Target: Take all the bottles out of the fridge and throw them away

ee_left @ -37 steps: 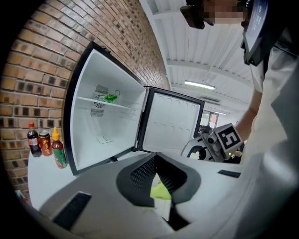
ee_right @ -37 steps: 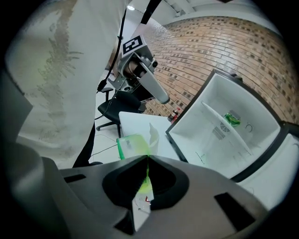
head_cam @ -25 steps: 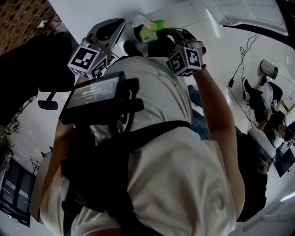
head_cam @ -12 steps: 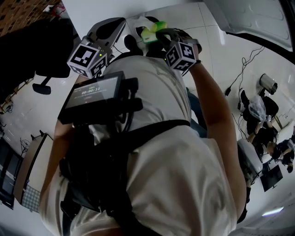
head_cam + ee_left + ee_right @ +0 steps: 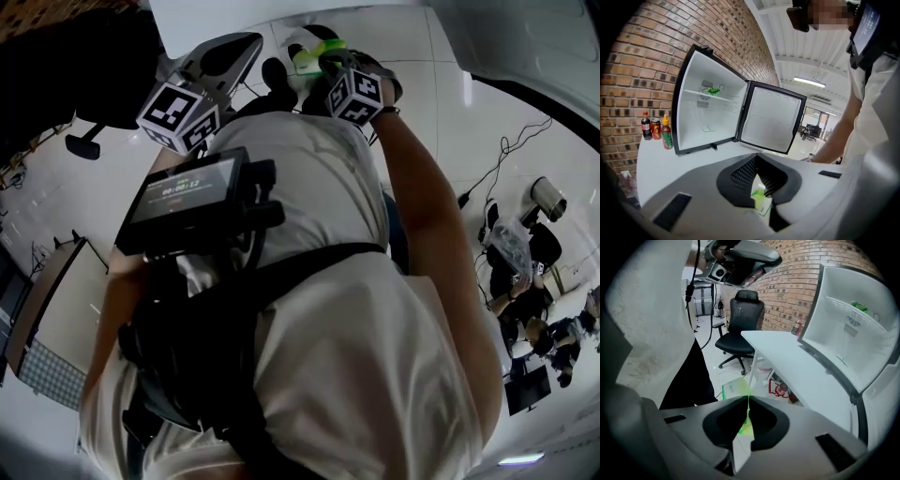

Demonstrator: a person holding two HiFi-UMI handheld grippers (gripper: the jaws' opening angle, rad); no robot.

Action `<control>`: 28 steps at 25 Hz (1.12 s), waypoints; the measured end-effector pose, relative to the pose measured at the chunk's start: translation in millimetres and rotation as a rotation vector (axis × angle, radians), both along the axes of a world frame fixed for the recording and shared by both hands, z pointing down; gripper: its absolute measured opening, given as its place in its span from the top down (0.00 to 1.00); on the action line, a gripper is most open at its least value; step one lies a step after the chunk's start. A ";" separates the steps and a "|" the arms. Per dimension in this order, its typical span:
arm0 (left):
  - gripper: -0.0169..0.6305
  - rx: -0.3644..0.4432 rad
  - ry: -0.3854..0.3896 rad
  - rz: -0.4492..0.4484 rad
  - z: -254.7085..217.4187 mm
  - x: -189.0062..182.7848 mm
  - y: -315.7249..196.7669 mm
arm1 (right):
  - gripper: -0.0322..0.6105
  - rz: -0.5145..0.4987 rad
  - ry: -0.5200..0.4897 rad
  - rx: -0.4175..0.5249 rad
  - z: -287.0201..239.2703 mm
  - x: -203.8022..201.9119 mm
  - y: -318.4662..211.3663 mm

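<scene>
Two green bottles to account for.

(1) Pinched in the right gripper [image 5: 749,399]: the held bottle [image 5: 735,389], with the fingers [image 5: 724,420] pressed almost together on a thin green wall of it and the rest poking out past the fingertips, ahead and down toward the floor [image 5: 719,376] beside the surface [image 5: 787,357]. Looks squashed where gripped; long axis not readable. From the head view, same green at the far tip of that gripper, out in front of the chest.

(2) On the upper shelf [image 5: 726,98] of the open fridge [image 5: 693,119]: the shelf bottle [image 5: 711,90], on its side, long axis along the shelf, close to the back wall. Door [image 5: 771,119] swung wide.

Left gripper [image 5: 757,161]: fingers [image 5: 740,178] a sliver apart, clamping nothing. Green-and-white patch visible through the gap, probably the held bottle beyond; cannot tell for sure. Faces the fridge mouth squarely, with the shelf bottle up and left of the finger line, well apart.

Judged: throw-away step in hand for the right. Needs a bin under the fingertips; pale bucket-like thing [image 5: 761,367] below the surface edge, just past the green, possibly that. Free left looks the nearer for the shelf bottle; calls for a pinch across its short axis.

Beside the fridge, outside it: cola bottle [image 5: 645,126], can [image 5: 656,129], sauce bottle [image 5: 667,134], all upright. Probably out of scope.
</scene>
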State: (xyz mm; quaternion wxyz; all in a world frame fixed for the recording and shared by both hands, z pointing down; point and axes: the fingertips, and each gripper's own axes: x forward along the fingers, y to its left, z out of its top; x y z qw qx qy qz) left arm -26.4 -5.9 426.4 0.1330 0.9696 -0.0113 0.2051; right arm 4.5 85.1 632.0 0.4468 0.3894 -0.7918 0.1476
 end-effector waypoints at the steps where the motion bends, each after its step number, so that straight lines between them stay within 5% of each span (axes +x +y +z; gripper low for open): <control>1: 0.97 0.002 0.000 0.000 0.8 1.9 2.2 | 0.94 -0.002 0.001 -0.008 4.4 1.8 -0.3; 20: 0.97 -0.018 -0.085 -0.074 34.7 -20.1 30.5 | 0.94 -0.041 0.015 -0.115 73.7 3.6 -18.8; 28: 0.97 -0.025 -0.089 -0.115 36.6 -27.6 25.7 | 0.77 -0.003 -0.010 -0.139 77.4 10.5 -20.6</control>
